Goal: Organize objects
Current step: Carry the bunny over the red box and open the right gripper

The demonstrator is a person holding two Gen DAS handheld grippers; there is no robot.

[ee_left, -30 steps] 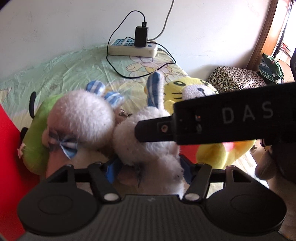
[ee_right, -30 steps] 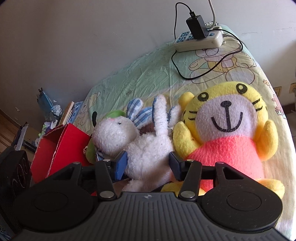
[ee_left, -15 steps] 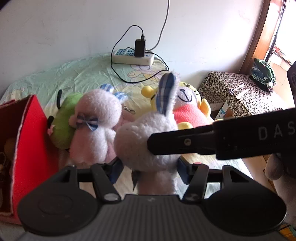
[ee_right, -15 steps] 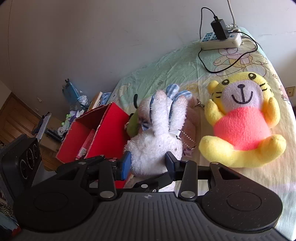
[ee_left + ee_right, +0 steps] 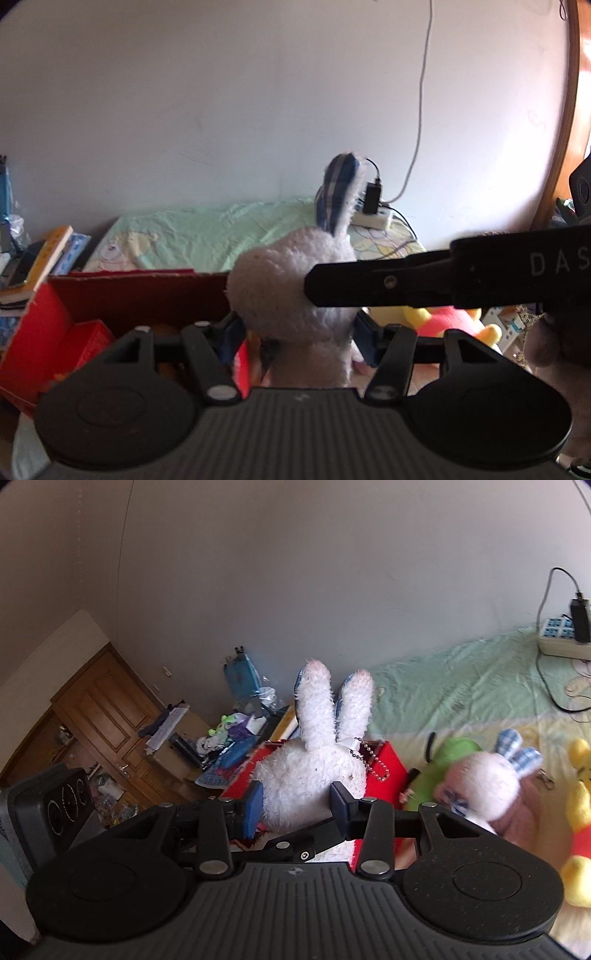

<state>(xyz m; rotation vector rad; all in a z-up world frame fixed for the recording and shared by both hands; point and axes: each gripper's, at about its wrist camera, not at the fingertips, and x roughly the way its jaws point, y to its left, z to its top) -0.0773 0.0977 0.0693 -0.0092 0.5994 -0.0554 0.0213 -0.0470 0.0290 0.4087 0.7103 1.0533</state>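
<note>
1. Rabbit (image 5: 310,775): a white plush toy with blue-lined ears, held up in the air above the red box (image 5: 122,295), which stands against the bed (image 5: 221,236).
2. Right gripper (image 5: 295,806): its blue pads (image 5: 253,805) press into the fur on both sides of the rabbit's body, so it holds the toy.
3. Left gripper (image 5: 295,332): its fingers also close around the rabbit, lower down at the narrow part under the head.
4. Handling: the toy looks light and very soft; the pile gives under the pads, so a grip on fur alone could slip. The firmer stuffed body is the better place to hold, not an ear or the bead chain (image 5: 373,760).
5. Elsewhere: a second rabbit (image 5: 487,786), a green toy (image 5: 443,764) and a yellow toy (image 5: 580,812) lie on the bed.
</note>
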